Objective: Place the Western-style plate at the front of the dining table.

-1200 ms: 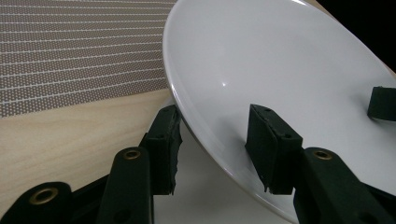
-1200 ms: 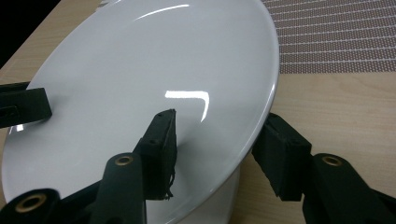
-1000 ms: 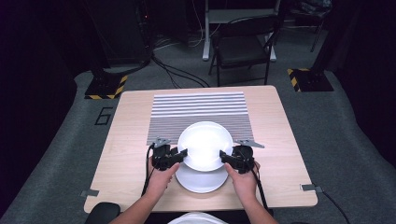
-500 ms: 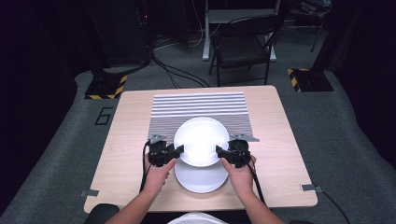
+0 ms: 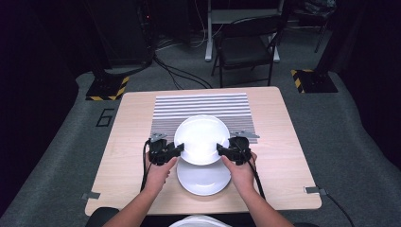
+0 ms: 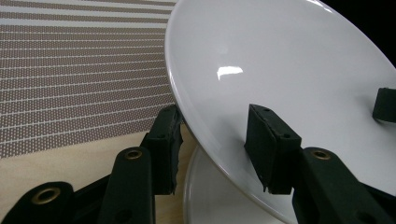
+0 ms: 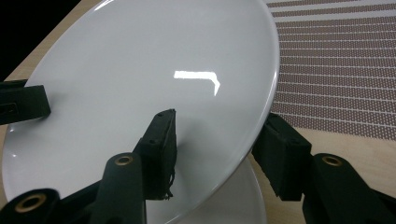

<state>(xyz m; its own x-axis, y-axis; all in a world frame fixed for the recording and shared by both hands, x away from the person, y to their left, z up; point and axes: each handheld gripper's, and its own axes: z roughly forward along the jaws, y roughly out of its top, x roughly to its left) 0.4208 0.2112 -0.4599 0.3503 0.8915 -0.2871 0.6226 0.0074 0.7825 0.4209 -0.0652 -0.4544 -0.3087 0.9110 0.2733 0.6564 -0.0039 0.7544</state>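
Upper plate [image 5: 201, 139] partly hiding lower plate [image 5: 203, 177]

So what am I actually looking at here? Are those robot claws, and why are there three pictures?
No robot: a person sits at a wooden table and holds a hand tool with two black jaws in each hand. The wide picture comes from a camera above the table. There you see the left gripper and the right gripper at opposite edges of a white plate. The other two pictures come from small cameras riding on each tool and looking along its jaws.

In both close-ups, one jaw lies over the plate's face and the other under its rim, so both tools grip it and it hangs tilted above the table. Under it a second white plate lies on the wood. Farther back lies a striped placemat.
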